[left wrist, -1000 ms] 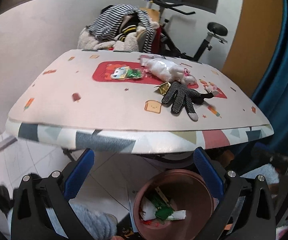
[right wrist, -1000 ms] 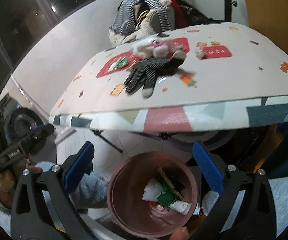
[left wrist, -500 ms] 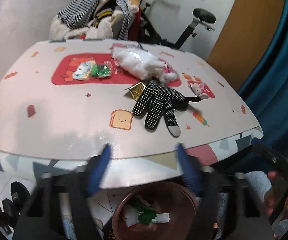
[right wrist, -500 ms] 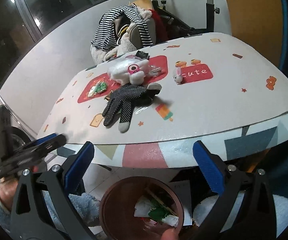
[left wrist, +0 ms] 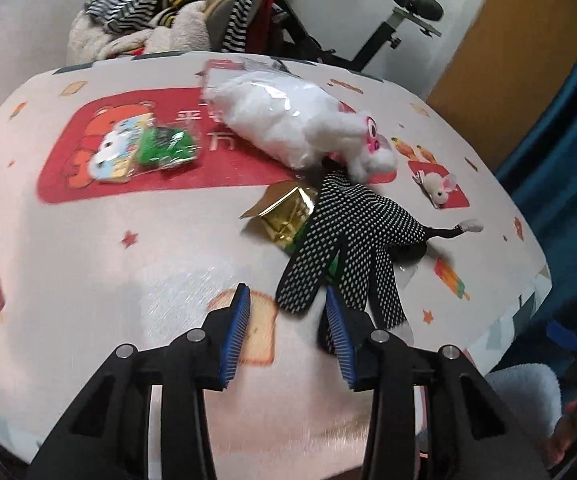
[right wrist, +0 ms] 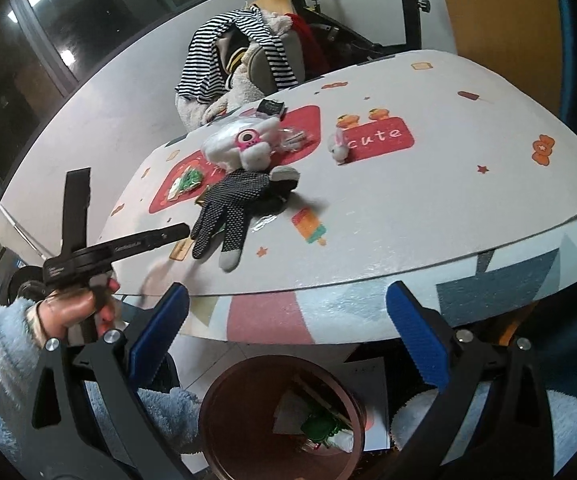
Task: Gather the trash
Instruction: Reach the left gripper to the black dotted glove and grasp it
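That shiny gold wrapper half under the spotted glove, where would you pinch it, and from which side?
Probably by the flat flap at the left end of the gold wrapper, coming from the table's open left side. That flap sticks out free on the tablecloth, while the wrapper's right part is tucked under the spotted glove. The left gripper, jaws open, is already close by in front of the glove.

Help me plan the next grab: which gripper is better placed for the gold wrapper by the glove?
Left. The left gripper is open over the table, just short of the gold wrapper and glove. The right gripper hangs below the table edge above the bin.
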### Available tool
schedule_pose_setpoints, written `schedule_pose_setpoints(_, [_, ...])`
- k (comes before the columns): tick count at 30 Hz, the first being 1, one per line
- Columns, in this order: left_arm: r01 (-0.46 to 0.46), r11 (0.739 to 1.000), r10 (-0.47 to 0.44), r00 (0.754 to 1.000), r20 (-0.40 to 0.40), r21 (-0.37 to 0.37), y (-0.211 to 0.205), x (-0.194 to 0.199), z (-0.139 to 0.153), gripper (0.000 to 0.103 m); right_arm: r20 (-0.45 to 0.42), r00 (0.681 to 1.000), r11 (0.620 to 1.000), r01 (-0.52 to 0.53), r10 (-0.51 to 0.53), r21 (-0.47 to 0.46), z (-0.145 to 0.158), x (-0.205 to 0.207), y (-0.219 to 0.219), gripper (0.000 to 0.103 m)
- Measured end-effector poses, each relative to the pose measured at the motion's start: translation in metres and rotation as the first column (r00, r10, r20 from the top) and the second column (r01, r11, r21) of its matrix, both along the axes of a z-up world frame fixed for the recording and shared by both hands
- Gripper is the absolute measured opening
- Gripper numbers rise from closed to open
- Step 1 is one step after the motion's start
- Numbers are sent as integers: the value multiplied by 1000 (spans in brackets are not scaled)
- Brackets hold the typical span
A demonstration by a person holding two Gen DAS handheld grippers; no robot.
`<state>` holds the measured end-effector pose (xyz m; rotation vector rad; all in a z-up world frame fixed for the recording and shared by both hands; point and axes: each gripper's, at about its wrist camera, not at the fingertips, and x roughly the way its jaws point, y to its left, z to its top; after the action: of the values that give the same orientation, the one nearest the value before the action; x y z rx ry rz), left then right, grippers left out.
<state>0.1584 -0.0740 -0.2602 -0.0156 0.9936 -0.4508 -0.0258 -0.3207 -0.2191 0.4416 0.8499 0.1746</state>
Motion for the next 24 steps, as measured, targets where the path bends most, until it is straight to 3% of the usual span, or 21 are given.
schedule_pose_setpoints(4, [3,999,-3,1000,19,39,-9,6,-9,37,-13,1000,1000,4,-4,0,-3,2,-2,97])
schedule_pose_setpoints(6, [3,998,-4,1000,22,56,-11,7,-9,5,-12,1000,1000,6,-6,1,-3,3,-3,97])
schedule_pose_setpoints(10, [32,999,-35,994,106,32,-13,-5,11,4,-3,1000,1000,7,-7,2,-2,3,-2,97])
schedule_pose_setpoints(14, [39,995,-22,983,182,-93,-2,-12,54,4,2,1000,1000,11,-11,-11,0,5,-2,97])
schedule_pose_setpoints(17, [61,980,-6,959,283,-187,8,-20,104,4,14,1000,1000,23,-22,-10,3,5,-3,97])
schedule_pose_setpoints(22, [137,959,-24,912,410,-246,12,-32,168,4,30,999,1000,21,-20,-17,8,6,0,97])
schedule_pose_setpoints(24, [150,952,-22,903,429,-266,16,-35,184,4,31,999,1000,13,-12,-20,10,6,2,97])
